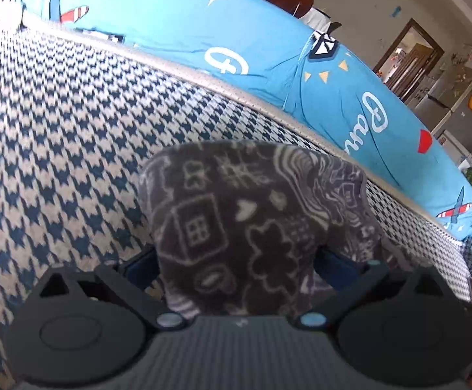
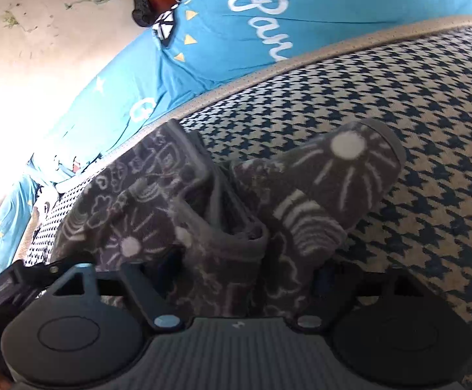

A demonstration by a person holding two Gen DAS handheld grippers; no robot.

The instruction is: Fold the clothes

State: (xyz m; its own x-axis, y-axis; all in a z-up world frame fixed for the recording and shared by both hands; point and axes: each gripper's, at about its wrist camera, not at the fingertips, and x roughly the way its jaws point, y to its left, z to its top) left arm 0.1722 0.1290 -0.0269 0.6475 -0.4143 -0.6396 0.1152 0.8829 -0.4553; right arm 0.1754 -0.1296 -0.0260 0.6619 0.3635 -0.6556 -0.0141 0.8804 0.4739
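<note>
Closest to the left camera is the black body of the left claw [image 1: 237, 260]. Its two fingers are pressed onto a fold of the gray fleece garment [image 1: 255, 221], one on each side. The cloth is dark gray with pale line drawings on it: a little house, a heart, a flower. It stands up in a soft hump between the fingers and blocks the fingertips from view.

Under the hump lies the houndstooth cover [image 1: 73, 123], dark blue and cream in a small jagged check. It has a plain beige edge strip [image 1: 236, 91] running along its far side. Past that strip is a bright blue sheet [image 1: 177, 26] with white stars, white curly letters, little planes and yellow triangles.

In the right camera, the right claw [image 2: 239, 279] also pinches the same gray garment [image 2: 203, 227], with cloth bunched between its fingers. From there the garment spreads away to the left in a wrinkled heap, and a sleeve [image 2: 343, 175] with a white sun drawing sticks out to the right. All of it rests on the houndstooth cover [image 2: 414, 130].

Far off, the left camera shows a brown doorway [image 1: 408, 58] and a gray fridge [image 1: 453, 117]. A pale wall [image 2: 40, 32] shows in the right camera.
</note>
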